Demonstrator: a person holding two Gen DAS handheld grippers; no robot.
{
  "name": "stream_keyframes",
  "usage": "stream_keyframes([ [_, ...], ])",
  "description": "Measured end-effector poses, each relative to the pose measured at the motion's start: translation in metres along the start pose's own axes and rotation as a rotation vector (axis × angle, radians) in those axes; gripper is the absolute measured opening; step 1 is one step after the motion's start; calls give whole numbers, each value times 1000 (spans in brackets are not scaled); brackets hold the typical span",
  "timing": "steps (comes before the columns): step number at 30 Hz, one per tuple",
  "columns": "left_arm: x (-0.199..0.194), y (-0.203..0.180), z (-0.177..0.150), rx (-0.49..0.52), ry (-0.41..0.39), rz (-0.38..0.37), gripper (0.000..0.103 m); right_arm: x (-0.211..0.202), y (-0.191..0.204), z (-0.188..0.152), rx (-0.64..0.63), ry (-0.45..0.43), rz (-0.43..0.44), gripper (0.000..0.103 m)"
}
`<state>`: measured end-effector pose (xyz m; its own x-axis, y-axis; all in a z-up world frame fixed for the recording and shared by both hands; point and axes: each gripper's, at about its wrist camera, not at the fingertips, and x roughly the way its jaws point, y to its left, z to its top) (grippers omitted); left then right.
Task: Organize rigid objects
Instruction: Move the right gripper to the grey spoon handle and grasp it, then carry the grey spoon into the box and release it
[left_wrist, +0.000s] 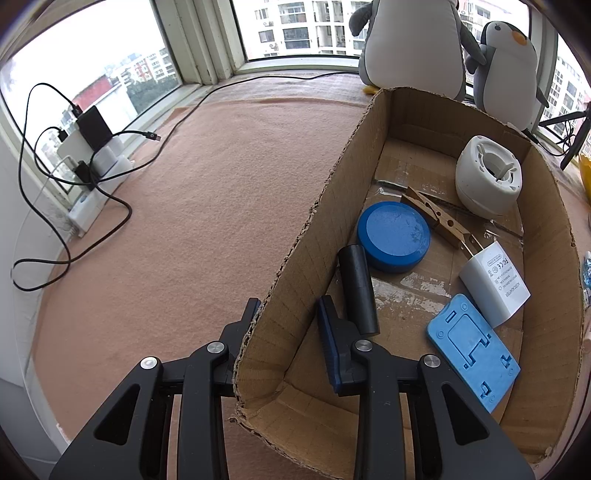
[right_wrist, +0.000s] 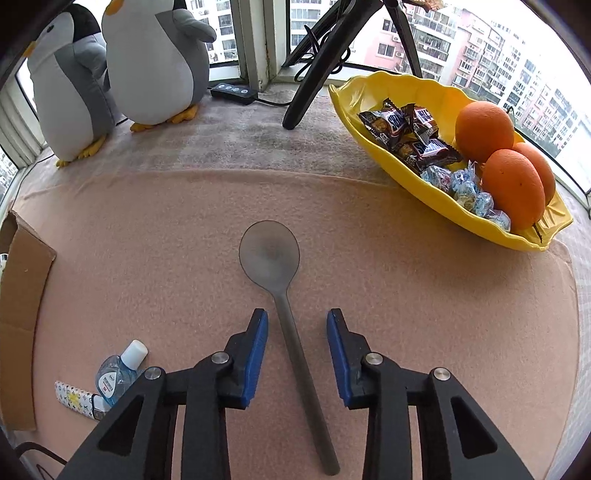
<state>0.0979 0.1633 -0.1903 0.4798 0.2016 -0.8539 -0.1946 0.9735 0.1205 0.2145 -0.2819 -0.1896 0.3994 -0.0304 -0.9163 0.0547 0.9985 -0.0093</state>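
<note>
A cardboard box (left_wrist: 325, 206) stands on the pink cloth. It holds a black cylinder (left_wrist: 358, 288), a blue round lid (left_wrist: 393, 236), a wooden clothespin (left_wrist: 436, 218), a white charger (left_wrist: 493, 280), a blue phone stand (left_wrist: 474, 347) and a white round device (left_wrist: 487, 177). My left gripper (left_wrist: 288, 310) is open and straddles the box's left wall, one finger outside and one inside beside the black cylinder. My right gripper (right_wrist: 297, 325) is open, with the handle of a grey metal spoon (right_wrist: 280, 280) lying on the cloth between its fingers.
Two plush penguins (right_wrist: 110, 74) stand by the window. A yellow dish (right_wrist: 436, 199) holds candy and oranges at the right. A small sanitizer bottle (right_wrist: 118, 373) and a patterned lighter (right_wrist: 79, 400) lie at the left near the box edge (right_wrist: 22, 295). Cables and chargers (left_wrist: 85, 147) sit by the left window.
</note>
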Motion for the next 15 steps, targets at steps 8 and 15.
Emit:
stream_keyframes([
  [8,0,0,0,0,0,0,29,1,0,0,4,12,30,9],
  [15,0,0,0,1,0,0,29,-6,-1,-14,17,10,38,7],
])
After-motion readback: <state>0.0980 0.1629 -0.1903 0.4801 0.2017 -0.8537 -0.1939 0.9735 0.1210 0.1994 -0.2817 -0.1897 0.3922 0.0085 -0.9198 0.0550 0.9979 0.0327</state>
